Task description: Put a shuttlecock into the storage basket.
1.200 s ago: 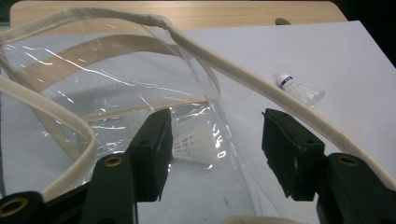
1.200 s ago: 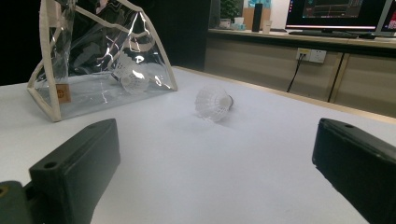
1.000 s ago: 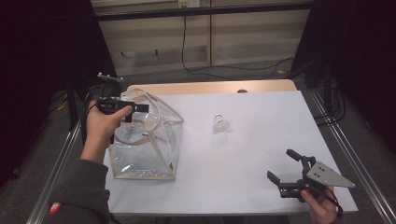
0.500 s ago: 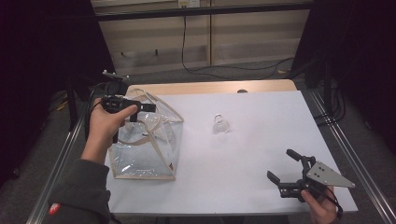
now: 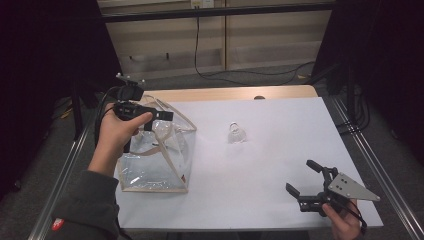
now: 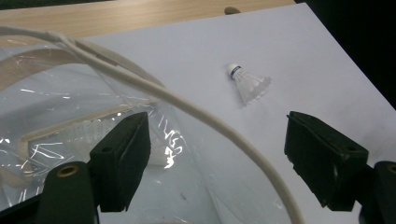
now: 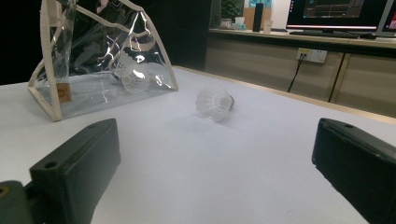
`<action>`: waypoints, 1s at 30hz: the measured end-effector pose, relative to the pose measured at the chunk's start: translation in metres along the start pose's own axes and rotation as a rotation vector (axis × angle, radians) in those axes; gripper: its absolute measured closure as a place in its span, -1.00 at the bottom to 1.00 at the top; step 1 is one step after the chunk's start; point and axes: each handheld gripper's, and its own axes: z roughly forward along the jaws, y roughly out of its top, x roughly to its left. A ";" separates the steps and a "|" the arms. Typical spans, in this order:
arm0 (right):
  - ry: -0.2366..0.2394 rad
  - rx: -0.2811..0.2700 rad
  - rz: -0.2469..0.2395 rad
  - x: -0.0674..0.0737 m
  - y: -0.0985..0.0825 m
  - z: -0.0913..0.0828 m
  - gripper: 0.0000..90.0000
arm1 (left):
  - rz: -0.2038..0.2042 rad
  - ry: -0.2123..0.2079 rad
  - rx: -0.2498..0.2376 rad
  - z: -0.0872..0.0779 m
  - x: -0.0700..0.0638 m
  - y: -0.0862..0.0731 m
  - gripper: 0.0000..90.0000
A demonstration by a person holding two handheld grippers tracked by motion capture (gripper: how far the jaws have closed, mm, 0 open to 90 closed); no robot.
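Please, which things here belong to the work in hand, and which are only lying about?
Belonging to the work:
- clear bag, with a shuttlecock inside
- shuttlecock on the table
- left gripper, open above the bag
- right gripper, open

Only lying about:
- wall cable
- monitor

A clear plastic bag [image 5: 155,160] with cream trim stands at the table's left, mouth up, its handle [image 6: 187,105] arching over (a white shuttlecock [image 7: 132,77] lies inside). Another white shuttlecock [image 5: 236,134] lies on its side mid-table, well apart to the right.
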 end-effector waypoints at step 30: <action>0.000 -0.001 -0.001 0.000 0.000 -0.001 -0.98 | 0.063 -0.075 0.003 0.014 -0.040 0.007 -0.59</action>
